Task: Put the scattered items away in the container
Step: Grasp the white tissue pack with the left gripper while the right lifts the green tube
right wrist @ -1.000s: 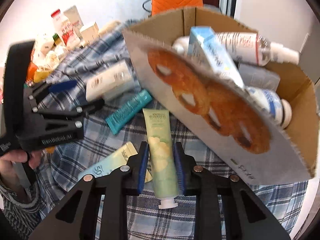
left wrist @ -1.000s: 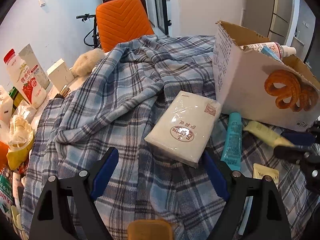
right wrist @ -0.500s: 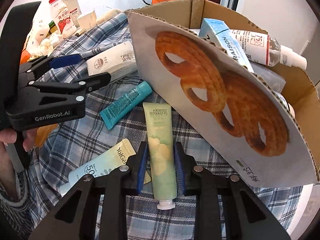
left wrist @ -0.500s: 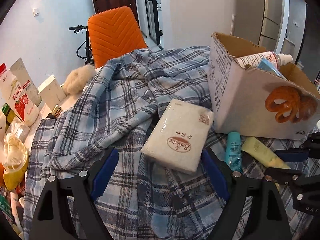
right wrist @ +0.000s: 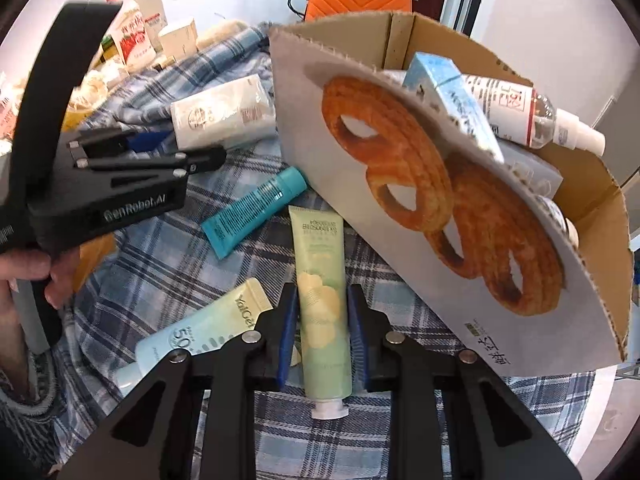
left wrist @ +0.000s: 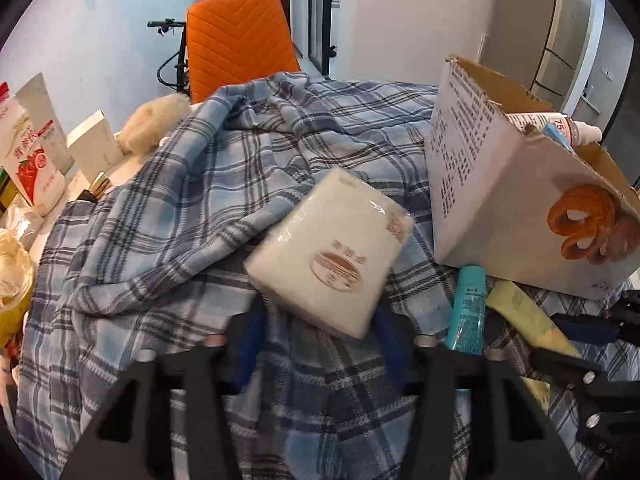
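Tissue pack point(left wrist: 334, 256): soft, light, slick wrap; left claw point(left wrist: 320, 344) closing across near end. Right claw point(right wrist: 322, 332) pinches pale-green tube point(right wrist: 320, 276) mid-body, squashy.

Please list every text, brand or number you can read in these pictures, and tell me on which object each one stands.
"GenRobot.AI": side of the left gripper.
"YalGet" and "50": pale sunscreen tube.
"75": spray bottle in the cardboard box.
Green tube, held in the right gripper: reversed print, unreadable.
Teal tube, tissue pack, box side: too small or blurred.
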Demonstrator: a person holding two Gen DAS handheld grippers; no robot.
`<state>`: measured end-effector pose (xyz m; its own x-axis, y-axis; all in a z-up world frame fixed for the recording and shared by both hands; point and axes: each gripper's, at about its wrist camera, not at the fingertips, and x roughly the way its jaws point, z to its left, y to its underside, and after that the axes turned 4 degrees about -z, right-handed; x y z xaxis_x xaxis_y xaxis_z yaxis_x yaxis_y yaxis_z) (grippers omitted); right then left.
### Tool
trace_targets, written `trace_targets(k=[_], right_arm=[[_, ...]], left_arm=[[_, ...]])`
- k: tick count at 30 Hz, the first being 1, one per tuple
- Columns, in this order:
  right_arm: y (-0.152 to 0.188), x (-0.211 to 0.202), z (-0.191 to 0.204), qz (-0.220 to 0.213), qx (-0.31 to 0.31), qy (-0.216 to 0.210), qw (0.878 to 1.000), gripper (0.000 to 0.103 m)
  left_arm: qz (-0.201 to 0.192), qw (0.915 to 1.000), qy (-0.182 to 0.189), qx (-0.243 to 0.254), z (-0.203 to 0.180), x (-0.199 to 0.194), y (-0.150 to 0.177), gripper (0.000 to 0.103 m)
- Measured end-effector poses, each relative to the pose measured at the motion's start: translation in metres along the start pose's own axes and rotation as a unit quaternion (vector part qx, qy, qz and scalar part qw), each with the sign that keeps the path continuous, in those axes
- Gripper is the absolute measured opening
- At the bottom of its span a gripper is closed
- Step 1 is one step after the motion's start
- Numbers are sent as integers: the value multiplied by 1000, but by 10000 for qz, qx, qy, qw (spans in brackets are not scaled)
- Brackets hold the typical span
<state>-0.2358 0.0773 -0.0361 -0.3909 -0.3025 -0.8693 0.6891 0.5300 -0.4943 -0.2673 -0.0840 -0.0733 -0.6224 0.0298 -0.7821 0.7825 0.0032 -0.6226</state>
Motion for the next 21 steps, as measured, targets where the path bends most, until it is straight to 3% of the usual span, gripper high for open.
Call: trace_targets(k=[2, 7, 14, 18, 21], right_arm=[[-1, -6, -1, -114, 34, -59, 9999, 23], [-4, -25, -4, -507, 154, -253, 9983, 23], [-8, -46, -5, -1071, 310, -307, 9933, 22], [-11, -64, -12, -1605, 559, -652, 9833, 22], [-10, -76, -17, -1951, 680, -507, 9771, 22]], left_arm=[[-7, 10000, 33, -48, 2, -4, 3, 25], [-128, 9997, 68, -220, 13, -17, 6, 11], [-529, 9982, 97, -259, 9, -43, 3, 6], [-820, 9963, 207, -180, 4, -59, -1, 5], [-1025, 9945, 182, -61, -3, -69, -2, 5]])
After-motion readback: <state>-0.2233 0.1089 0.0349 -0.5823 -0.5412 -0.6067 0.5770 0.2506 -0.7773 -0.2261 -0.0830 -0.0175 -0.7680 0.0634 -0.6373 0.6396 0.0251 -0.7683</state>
